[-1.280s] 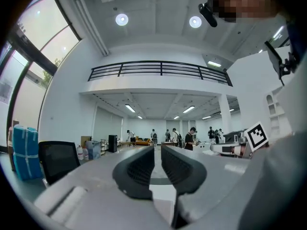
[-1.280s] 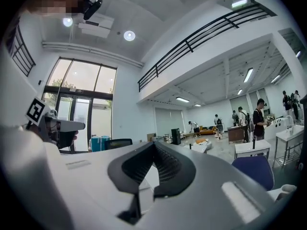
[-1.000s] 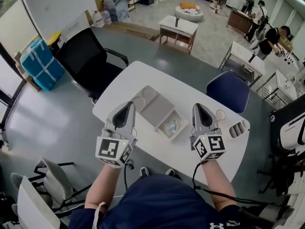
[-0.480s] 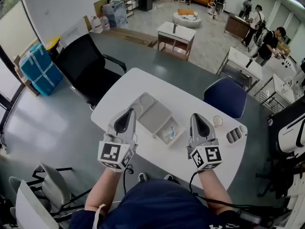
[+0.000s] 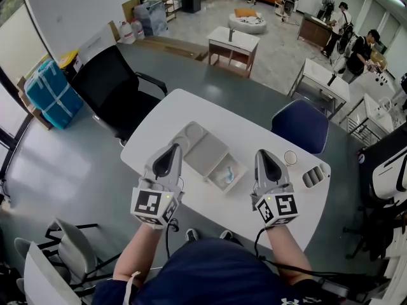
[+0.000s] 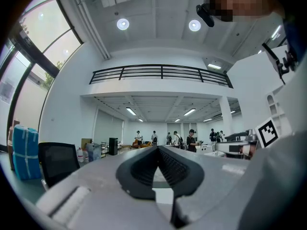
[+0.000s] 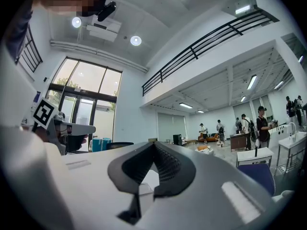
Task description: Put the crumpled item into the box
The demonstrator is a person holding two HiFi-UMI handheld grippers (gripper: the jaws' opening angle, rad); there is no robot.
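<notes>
Crumpled item: pale bluish wad lying in the open compartment of the box. It sits at 3 o'clock from the left gripper and 9 o'clock from the right gripper, touching neither.
Grippers: both clenched, jaws together on nothing.
Surface: white table, with the grey box lying open at its middle.
Room: black chair at 10 o'clock, blue chair at 2 o'clock, grey floor.
Print: only black-and-white square markers on the gripper cubes can be made out.

Bare tabletop left and right of the central box
</notes>
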